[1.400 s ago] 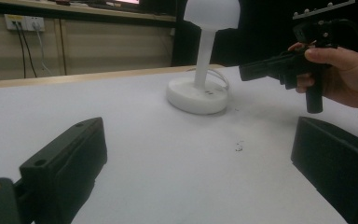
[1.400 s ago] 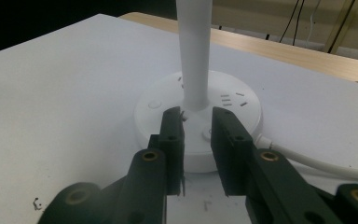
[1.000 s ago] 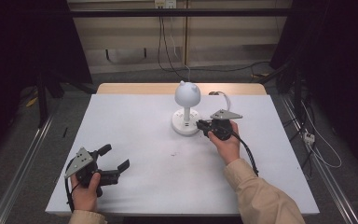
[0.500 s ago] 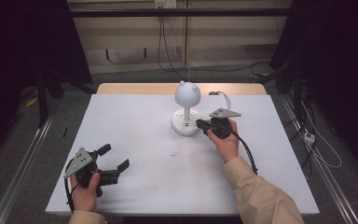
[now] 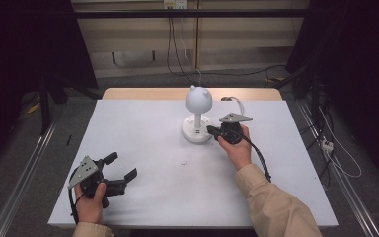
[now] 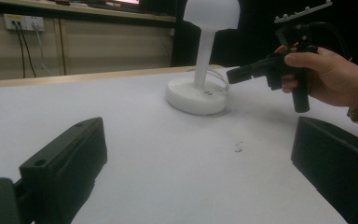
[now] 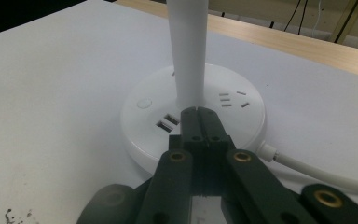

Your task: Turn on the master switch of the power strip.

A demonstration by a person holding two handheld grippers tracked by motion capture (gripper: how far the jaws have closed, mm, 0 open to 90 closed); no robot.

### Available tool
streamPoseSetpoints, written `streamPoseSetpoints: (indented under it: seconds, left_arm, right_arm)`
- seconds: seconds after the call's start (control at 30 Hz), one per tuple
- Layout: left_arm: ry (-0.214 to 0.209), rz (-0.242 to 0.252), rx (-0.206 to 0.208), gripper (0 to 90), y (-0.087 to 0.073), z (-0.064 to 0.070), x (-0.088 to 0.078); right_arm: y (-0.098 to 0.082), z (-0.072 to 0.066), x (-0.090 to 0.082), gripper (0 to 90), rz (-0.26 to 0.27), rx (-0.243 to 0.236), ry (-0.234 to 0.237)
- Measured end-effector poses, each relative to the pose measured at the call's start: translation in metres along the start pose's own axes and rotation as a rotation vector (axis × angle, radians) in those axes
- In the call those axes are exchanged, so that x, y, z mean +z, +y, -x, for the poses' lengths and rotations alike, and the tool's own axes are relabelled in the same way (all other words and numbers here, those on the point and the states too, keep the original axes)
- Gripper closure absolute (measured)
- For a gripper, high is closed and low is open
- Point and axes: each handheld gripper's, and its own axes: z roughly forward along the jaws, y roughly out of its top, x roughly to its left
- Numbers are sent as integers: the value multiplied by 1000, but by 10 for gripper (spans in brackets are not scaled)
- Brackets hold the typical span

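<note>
1. A white desk lamp (image 5: 198, 116) stands toward the far middle of the white table (image 5: 143, 128), and the right gripper (image 5: 212, 131) points at its base from the right.
2. In the right gripper view the two black jaws are pressed together with nothing between them, their tips over the round base (image 7: 193, 119), just in front of the stem (image 7: 189, 51). Whether the tips touch the base cannot be told.
3. The left gripper (image 5: 121, 173) sits at the near left corner of the table, well apart from the lamp, held in the left hand (image 5: 91, 202). Its jaws stand wide apart and empty; in the left gripper view bare table shows between them.
4. The right hand (image 5: 237, 148) grips the right gripper's handle, and a tan sleeve (image 5: 276, 207) covers the forearm.
5. The lamp's head (image 6: 212, 13) is cut off at the top of the left gripper view, and the stem runs out of the right gripper view's top edge.
6. The base is a smooth, flat white disc of plastic with two USB slots (image 7: 168, 122), a round button (image 7: 144, 103) and small socket slits (image 7: 233, 99).
7. A white cord (image 7: 317, 175) leaves the base on the right.
8. The head is a matt rounded dome with two small bumps on top.
9. A small dark speck (image 5: 183, 162) marks the table near the middle.
</note>
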Motion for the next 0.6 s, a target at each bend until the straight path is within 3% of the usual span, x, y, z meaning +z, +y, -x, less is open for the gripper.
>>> streamPoseSetpoints:
  seconds: [0.6]
  left_arm:
    - [-3, 0, -1, 31, 0, 0, 0]
  right_arm:
    - [-1, 4, 14, 900, -10, -10, -31]
